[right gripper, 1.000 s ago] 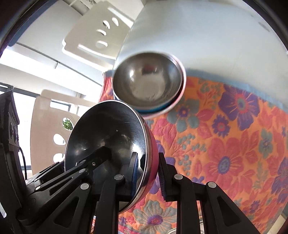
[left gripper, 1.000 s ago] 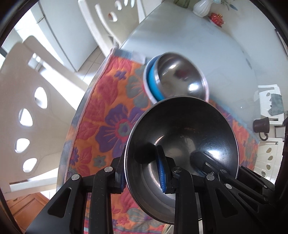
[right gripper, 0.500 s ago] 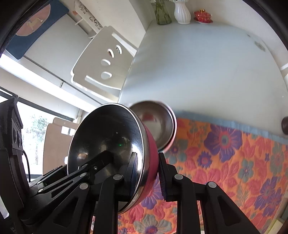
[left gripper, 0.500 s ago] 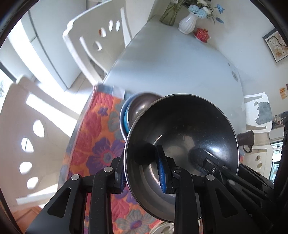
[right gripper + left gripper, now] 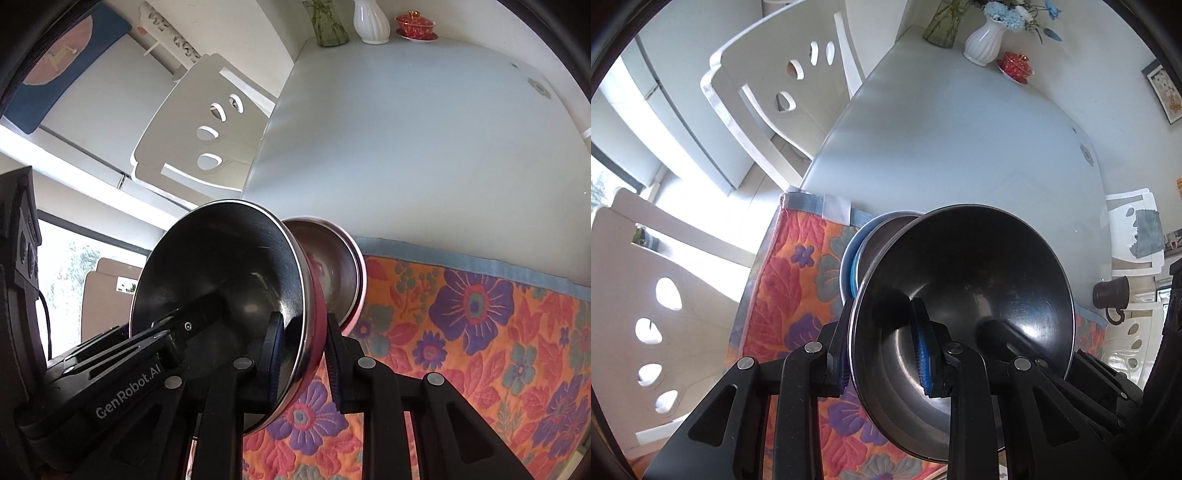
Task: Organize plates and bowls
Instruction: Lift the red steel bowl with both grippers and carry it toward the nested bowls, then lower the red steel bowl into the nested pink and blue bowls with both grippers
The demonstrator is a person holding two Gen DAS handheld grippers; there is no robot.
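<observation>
We see both tongs clamped on one steel bowl, each pinching the rim from opposite sides. Left tongs (image 5: 882, 350) grip the steel bowl (image 5: 964, 295) with one blue-padded finger inside, one outside; the bowl's outside shows pink from the right wrist view (image 5: 229, 280), where the right tongs (image 5: 301, 354) pinch the rim likewise. Bowl held tilted on edge above the floral mat (image 5: 480, 325). Just behind it, a second steel bowl (image 5: 332, 266) sits nested in a blue-and-white bowl (image 5: 853, 266) on the mat near its far edge. Grey desk (image 5: 960, 147) beyond carries a white vase (image 5: 982, 44), a red lidded cup (image 5: 1015, 62), a dark mug (image 5: 1112, 295). White chairs (image 5: 775, 92) alongside.
</observation>
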